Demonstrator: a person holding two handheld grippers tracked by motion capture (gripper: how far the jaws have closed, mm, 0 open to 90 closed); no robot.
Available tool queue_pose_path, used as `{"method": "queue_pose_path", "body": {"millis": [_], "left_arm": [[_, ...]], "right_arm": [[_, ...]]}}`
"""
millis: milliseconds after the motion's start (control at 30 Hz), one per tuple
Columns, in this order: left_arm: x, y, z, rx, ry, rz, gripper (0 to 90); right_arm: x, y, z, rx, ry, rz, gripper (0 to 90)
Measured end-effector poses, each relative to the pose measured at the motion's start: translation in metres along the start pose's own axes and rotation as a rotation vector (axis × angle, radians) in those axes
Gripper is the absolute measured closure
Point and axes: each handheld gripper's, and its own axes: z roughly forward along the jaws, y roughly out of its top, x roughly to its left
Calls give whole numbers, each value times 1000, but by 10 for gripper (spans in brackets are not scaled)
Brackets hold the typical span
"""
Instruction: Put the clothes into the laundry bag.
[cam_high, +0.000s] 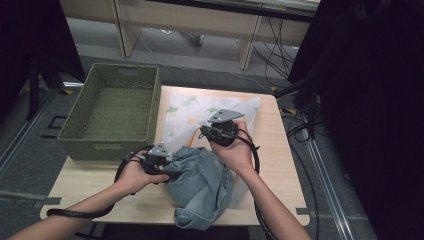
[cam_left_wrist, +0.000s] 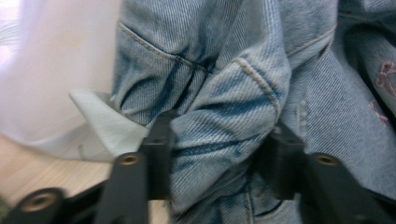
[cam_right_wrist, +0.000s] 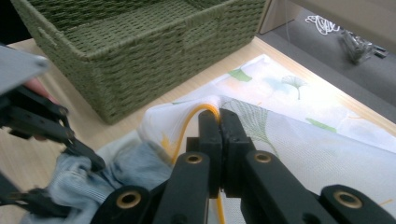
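Sitting on the wooden counter (cam_high: 280, 165): green woven basket (cam_high: 112, 110) at left, leaf-print white mesh bag (cam_high: 192, 110) beside it, denim garment (cam_high: 202, 185) half inside. Left gripper (cam_left_wrist: 219, 140) fingers clamp a denim fold. Right gripper (cam_right_wrist: 219, 126) fingers pinch the bag's yellow-corded rim.

We see a light wooden bench (cam_high: 285, 165) on a grey carpeted floor (cam_high: 210, 75). Pale wooden furniture legs (cam_high: 248, 45) stand beyond it, black cables (cam_high: 272, 55) trail nearby, and dark curtains (cam_high: 370, 110) hang right.

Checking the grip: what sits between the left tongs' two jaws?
A bunched fold of the denim garment, pinched by the left tongs, in the left gripper view.
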Motion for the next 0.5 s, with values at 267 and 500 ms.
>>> {"method": "queue_pose_path", "body": {"millis": [267, 500], "left_arm": [[-2, 16, -26, -124, -35, -70, 720], [-7, 38, -66, -237, 7, -26, 730]], "right_arm": [[4, 7, -5, -43, -1, -7, 900], [14, 22, -11, -99, 5, -25, 900]]}}
